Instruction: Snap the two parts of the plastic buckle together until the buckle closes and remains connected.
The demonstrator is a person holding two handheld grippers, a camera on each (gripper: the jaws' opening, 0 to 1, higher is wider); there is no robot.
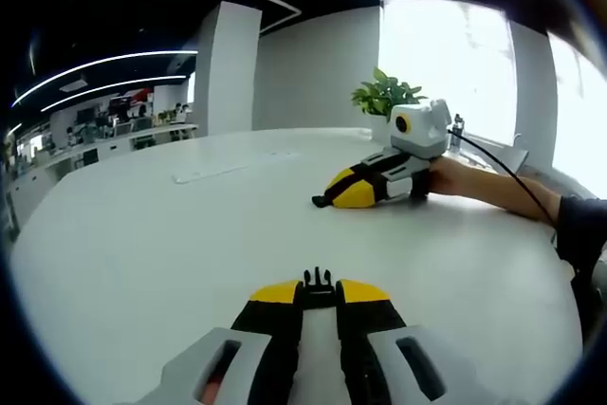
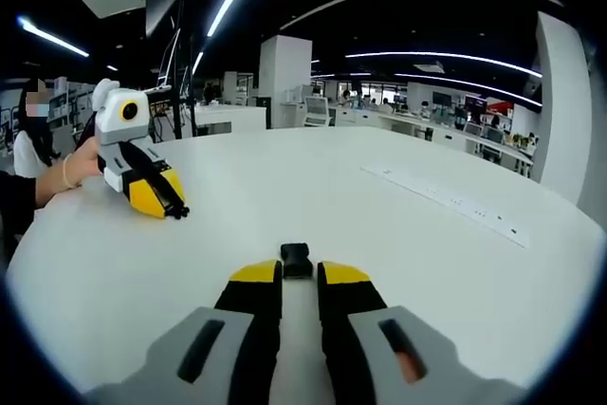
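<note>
Pronged buckle half (image 1: 318, 281) pinched in left gripper (image 1: 319, 293); socket half (image 2: 296, 259) in right gripper (image 2: 299, 277); jaws narrow on each. Well apart over the white surface (image 1: 171, 234); mating and snapping still left.

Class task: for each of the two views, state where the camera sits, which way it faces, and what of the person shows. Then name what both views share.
Left gripper view: rides on the left gripper, low over the white table, facing the right gripper, a hand and a potted plant; its jaws clamp the pronged buckle part.
Right gripper view: rides on the right gripper, facing the left gripper and the office; its jaws hold the socket buckle part.
Shared: the table, and each shows the other gripper.
</note>
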